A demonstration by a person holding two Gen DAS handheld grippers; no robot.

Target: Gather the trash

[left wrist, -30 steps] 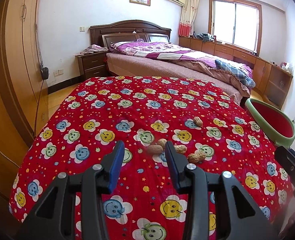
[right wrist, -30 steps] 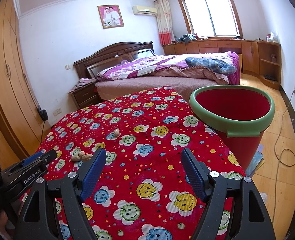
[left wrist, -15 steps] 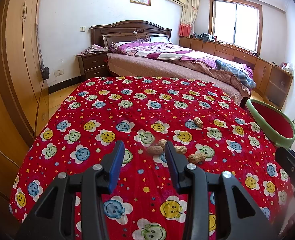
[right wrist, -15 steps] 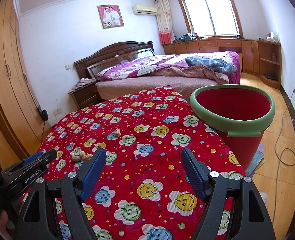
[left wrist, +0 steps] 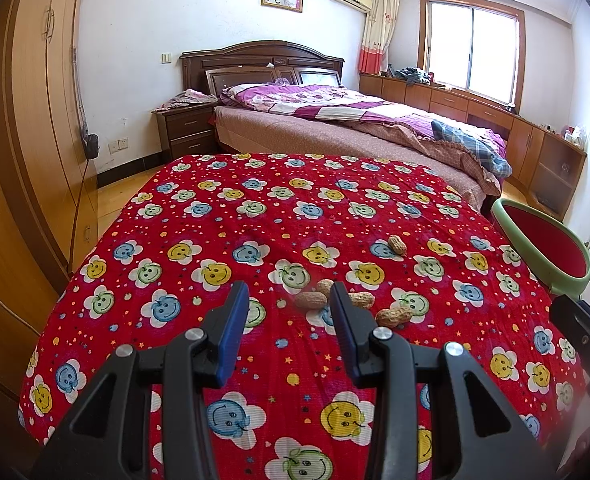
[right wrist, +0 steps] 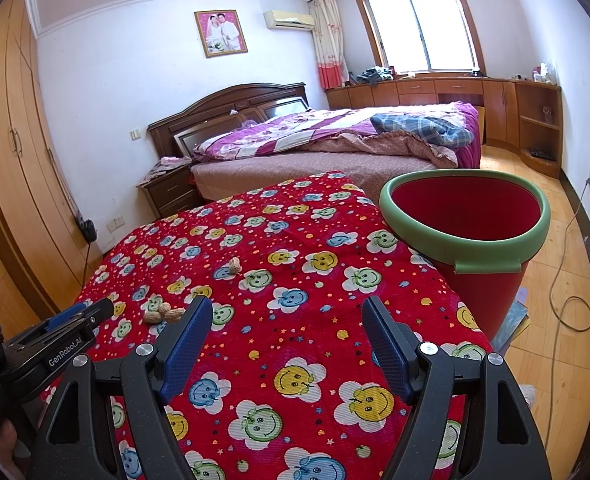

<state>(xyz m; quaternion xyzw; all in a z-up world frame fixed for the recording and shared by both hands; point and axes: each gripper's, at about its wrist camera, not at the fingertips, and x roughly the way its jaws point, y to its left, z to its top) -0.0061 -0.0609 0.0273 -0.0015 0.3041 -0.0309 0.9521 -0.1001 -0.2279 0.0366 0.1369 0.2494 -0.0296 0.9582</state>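
Two tongs hover tilted down over the red flowered tabletop (right wrist: 295, 328); left tongs (left wrist: 289, 300) part-open and empty, just short of a peanut cluster (left wrist: 351, 304); a lone peanut (left wrist: 397, 245) beyond, seemingly whole; right tongs (right wrist: 283, 312) wide, empty, near the red bin (right wrist: 491, 276).

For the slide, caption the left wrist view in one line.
Open left gripper poised over peanuts on a smiley-flower red cloth, red bin waiting at right.
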